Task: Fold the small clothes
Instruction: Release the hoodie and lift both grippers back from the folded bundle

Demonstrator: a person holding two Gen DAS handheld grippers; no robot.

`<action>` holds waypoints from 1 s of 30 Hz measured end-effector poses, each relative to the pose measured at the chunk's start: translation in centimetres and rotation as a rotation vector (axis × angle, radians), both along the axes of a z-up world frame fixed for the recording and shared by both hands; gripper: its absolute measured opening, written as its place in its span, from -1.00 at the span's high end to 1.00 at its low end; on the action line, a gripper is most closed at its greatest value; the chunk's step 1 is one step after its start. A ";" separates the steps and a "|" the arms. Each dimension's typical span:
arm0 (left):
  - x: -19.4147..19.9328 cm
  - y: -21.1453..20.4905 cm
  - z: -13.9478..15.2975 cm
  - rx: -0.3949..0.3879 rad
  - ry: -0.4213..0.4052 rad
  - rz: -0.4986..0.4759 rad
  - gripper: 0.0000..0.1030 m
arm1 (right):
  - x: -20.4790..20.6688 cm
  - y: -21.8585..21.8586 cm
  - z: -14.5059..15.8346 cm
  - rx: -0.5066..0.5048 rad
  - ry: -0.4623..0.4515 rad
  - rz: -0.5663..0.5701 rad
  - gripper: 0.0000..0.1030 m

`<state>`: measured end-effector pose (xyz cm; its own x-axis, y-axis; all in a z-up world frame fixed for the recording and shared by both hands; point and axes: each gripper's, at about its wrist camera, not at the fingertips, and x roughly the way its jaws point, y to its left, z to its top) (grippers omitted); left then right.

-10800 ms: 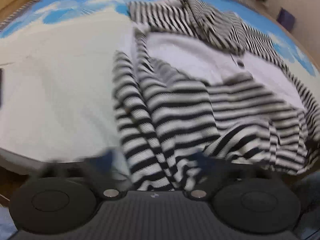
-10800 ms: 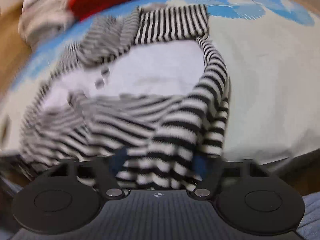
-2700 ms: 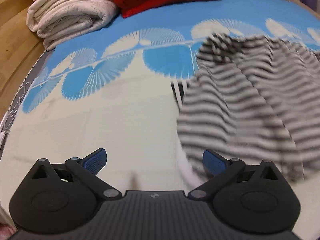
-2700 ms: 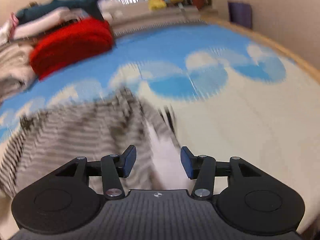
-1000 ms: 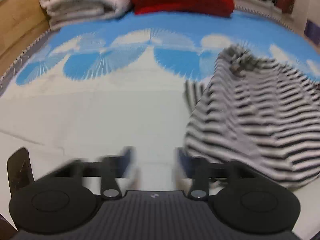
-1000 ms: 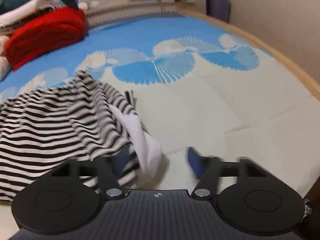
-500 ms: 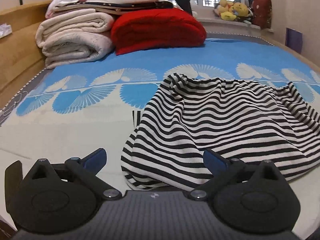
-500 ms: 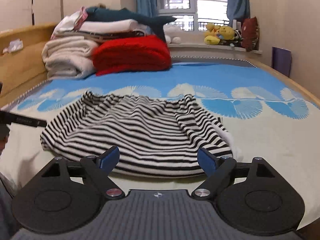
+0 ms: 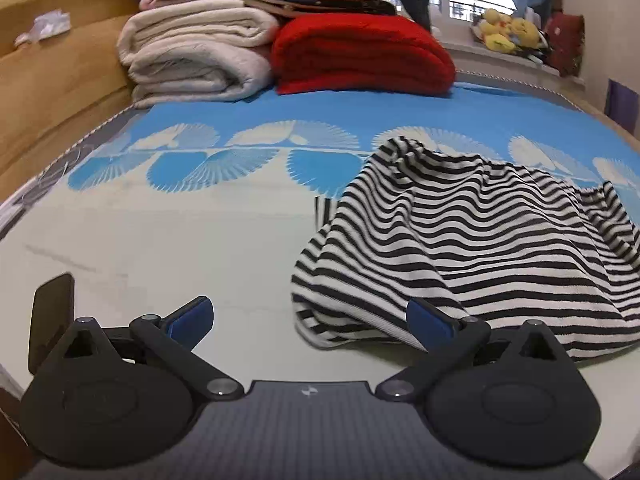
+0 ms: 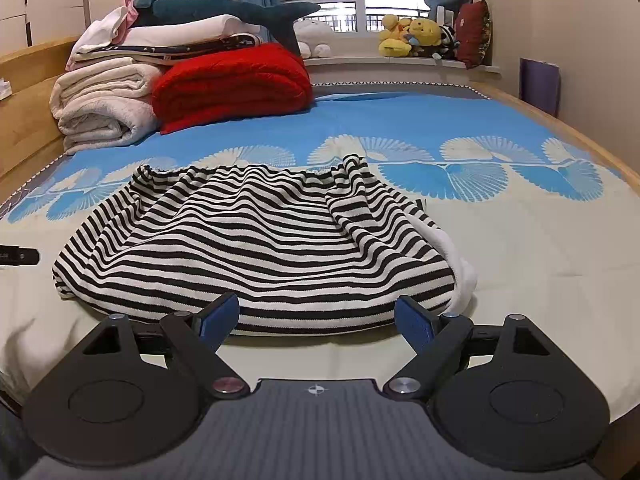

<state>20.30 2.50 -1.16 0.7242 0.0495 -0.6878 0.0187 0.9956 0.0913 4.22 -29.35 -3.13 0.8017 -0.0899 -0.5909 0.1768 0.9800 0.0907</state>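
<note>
A black-and-white striped garment [image 10: 256, 240] lies folded in a loose heap on the bed, a white inner layer showing at its right edge. It also shows in the left wrist view [image 9: 472, 248], right of centre. My left gripper [image 9: 310, 318] is open and empty, low over the pale sheet at the garment's left front corner. My right gripper [image 10: 316, 318] is open and empty, just in front of the garment's near edge.
Folded cream blankets [image 10: 100, 108] and a red blanket [image 10: 232, 84] are stacked at the head of the bed [image 10: 540, 240]. Plush toys [image 10: 412, 36] sit on the window sill. A wooden side rail [image 9: 48, 92] runs along the left. A dark flat object [image 9: 52, 320] lies at the near left.
Both grippers let go of the striped garment and it settled on the bed. In the last half second the left gripper shifted left, so the garment sits further right in its view.
</note>
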 end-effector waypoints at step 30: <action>-1.2 4.5 0.8 -0.027 -0.001 0.101 -0.99 | 0.9 0.5 -0.6 0.030 -0.007 -0.014 -0.67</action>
